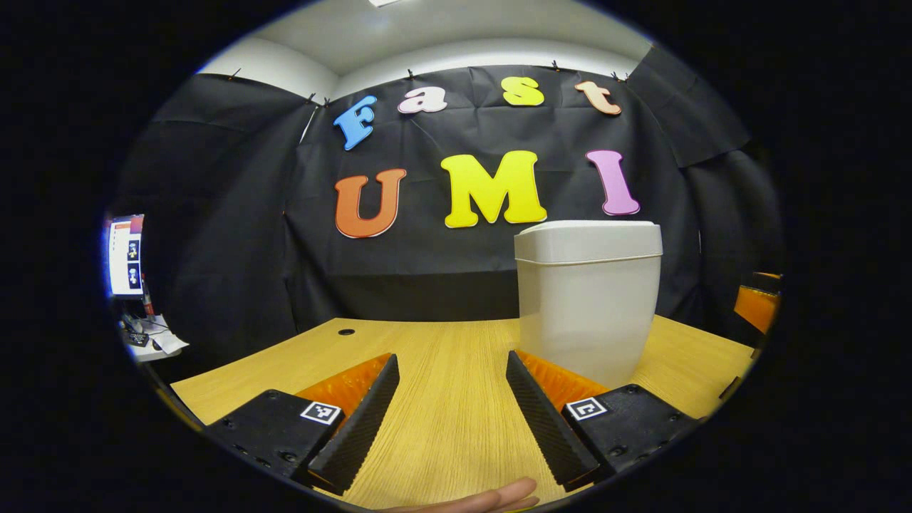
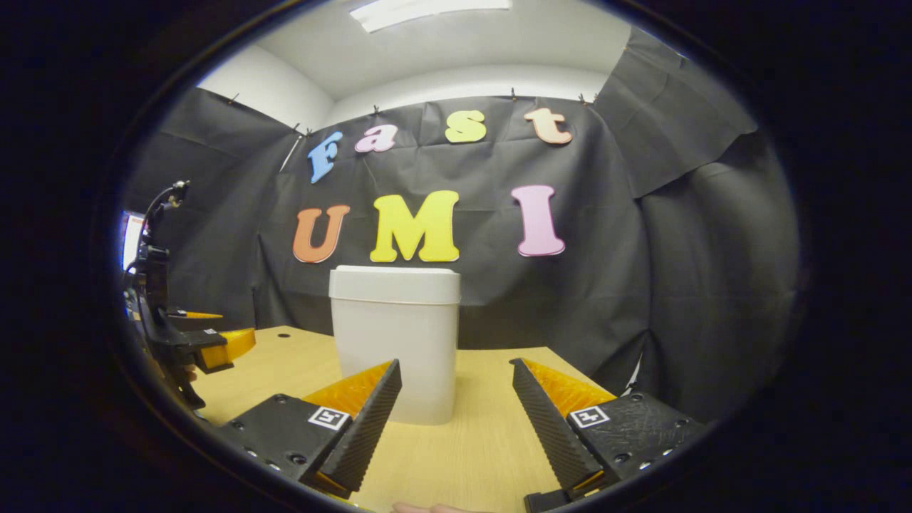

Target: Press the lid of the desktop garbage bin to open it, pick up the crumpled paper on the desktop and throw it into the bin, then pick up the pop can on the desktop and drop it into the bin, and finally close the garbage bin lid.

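White bin (image 2: 395, 342) stood upright on the wooden tabletop (image 1: 456, 399), lid (image 1: 588, 239) down. One bin counted; paper and can not located. Two tools: left tool (image 1: 452, 410) and right tool (image 2: 456, 420) both hovered low, spread wide, holding nothing, probably staged facing the bin for the lid press.

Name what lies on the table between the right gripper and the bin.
Nothing: in the right gripper view, bare wooden table runs from the right gripper to the bin.
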`<state>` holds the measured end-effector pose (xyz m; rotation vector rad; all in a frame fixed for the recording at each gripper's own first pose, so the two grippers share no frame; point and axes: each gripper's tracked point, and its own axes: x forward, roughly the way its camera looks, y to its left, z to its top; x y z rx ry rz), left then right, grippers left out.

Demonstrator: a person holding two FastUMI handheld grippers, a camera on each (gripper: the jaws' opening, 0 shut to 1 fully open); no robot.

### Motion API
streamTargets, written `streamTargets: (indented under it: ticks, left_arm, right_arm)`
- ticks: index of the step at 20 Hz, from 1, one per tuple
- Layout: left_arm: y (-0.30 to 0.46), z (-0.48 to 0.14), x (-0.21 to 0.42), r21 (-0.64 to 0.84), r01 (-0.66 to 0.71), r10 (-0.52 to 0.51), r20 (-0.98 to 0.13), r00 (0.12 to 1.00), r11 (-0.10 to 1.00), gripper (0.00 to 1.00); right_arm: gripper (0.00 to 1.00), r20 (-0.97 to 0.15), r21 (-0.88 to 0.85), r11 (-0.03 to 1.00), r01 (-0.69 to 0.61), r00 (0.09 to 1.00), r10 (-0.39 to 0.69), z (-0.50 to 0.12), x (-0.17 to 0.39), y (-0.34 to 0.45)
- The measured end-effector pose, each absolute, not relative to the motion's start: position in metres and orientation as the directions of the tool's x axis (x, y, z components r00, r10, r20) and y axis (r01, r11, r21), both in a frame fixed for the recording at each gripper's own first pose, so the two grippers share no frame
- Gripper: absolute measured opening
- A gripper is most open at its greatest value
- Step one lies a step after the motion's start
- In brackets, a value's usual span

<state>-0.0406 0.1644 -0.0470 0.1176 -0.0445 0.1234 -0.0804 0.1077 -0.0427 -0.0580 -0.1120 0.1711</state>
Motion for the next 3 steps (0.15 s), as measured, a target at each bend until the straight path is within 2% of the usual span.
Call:
streamTargets:
  ticks: [3]
  left_arm:
    - [0.1675,-0.0477,-0.0389,0.124,-0.135,0.129,0.054,0.990,0.983,0.99]
  right_arm:
    - [0.96,0.101,-0.062,0.983,-0.173,0.979,0.179,-0.0466,-0.0775,0.1091]
